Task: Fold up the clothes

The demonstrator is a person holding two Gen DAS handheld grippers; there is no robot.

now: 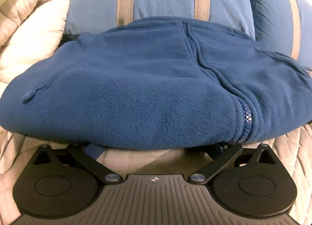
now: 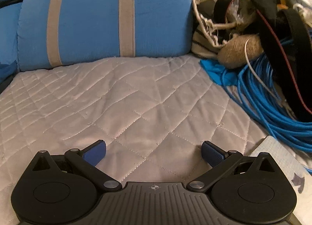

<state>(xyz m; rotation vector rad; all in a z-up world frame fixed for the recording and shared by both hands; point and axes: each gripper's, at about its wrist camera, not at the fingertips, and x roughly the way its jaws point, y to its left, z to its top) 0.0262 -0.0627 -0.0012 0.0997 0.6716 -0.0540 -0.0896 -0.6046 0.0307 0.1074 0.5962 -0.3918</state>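
Lying across the bed (image 2: 136,98) is a grey quilt with sewn diamond lines, and it takes up most of the right view. At the far end sits a big blue pillow (image 2: 93,16) with grey stripes. It may be there just as bedding.

The fleece (image 1: 136,80) is the thing to fold. It is a blue zip jacket, and it lies in a thick bundle on the bed, right in front of the left gripper (image 1: 155,145). It looks folded over at least once, so I think the job is partly done. Its zip (image 1: 246,119) runs down the near right side. A small zip pull (image 1: 29,95) sticks out at the near left.

On the far right of the bed is a messy pile with a coil of blue cable (image 2: 273,108) and a fuzzy tan toy (image 2: 237,53). No box or basket shows, so nothing is held in one.

The left gripper's fingers are pushed under the near edge of the fleece, likely to lift it for a fold. The cloth hides the tips. The arms look spread wide, but I cannot tell if they pinch anything.

The right gripper (image 2: 154,153) hangs over bare quilt, well away from the pile. Its fingers (image 2: 95,153) are spread wide and hold nothing.
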